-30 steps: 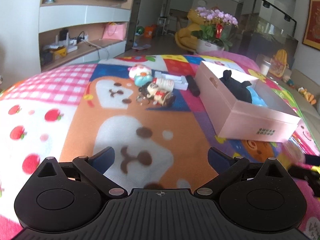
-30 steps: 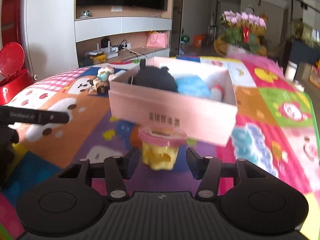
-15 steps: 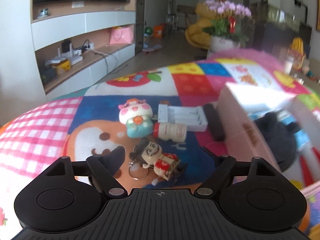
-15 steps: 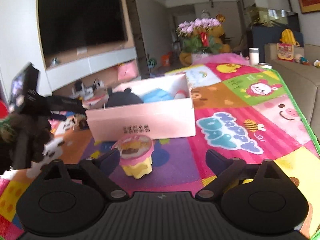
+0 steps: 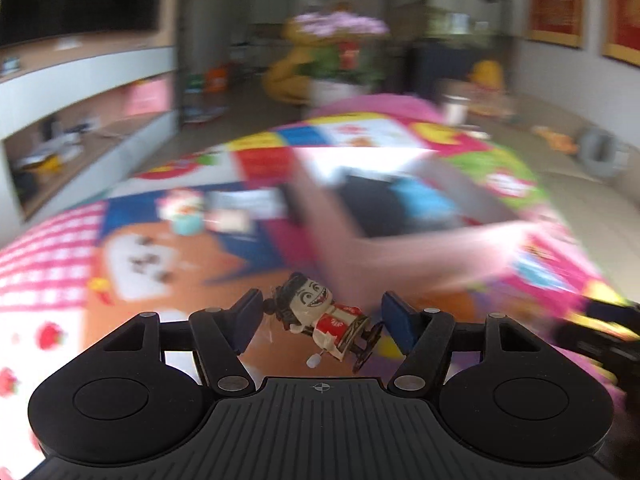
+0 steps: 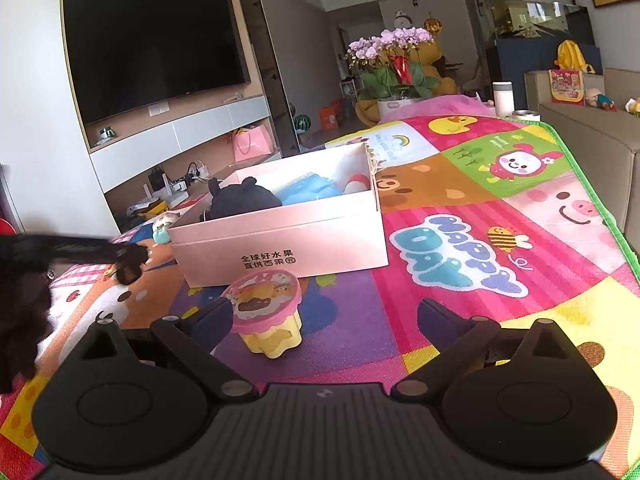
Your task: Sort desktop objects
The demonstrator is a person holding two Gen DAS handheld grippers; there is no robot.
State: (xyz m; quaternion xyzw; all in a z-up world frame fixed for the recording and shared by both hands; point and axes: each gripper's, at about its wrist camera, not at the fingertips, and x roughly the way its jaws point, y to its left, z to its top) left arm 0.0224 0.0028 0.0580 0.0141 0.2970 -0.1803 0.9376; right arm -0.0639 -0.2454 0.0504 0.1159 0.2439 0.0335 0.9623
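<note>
Left wrist view is heavily motion-blurred; only the left gripper (image 5: 320, 322) and the figurine (image 5: 320, 320) between its fingers are sharp. Jaws are closing, about half spread. The left pad (image 5: 250, 320) touches the figurine's dark hair; the right pad (image 5: 396, 326) sits just beside its wheel end, contact there not clear. The figurine hangs tilted, head up-left, off the play mat (image 5: 168, 280), so it looks gripped.

Beyond it the pink box (image 5: 400, 248) is a smear; dark and blue contents can't be resolved in that view. The mushroom toy (image 5: 184, 212) and the pale items beside it, far left of the box, are blurred shapes. The black thing at the right edge is probably the other gripper, cut off.

Right wrist view is sharp. The right gripper (image 6: 326, 316) is spread wide and holds nothing. The pink-lidded yellow cup (image 6: 268, 316) stands on the mat between the fingers, close to the left one, well apart from the right one. The box stands just behind the cup, holding a black plush (image 6: 244, 200), a blue item (image 6: 310, 190) and a red-and-white piece half hidden by the box wall. At the left edge the left gripper appears as a dark blurred arm, cut off and covering part of the mat. Room behind: TV (image 6: 152, 44), orchids (image 6: 392, 64), sofa (image 6: 580, 128) at far right.
</note>
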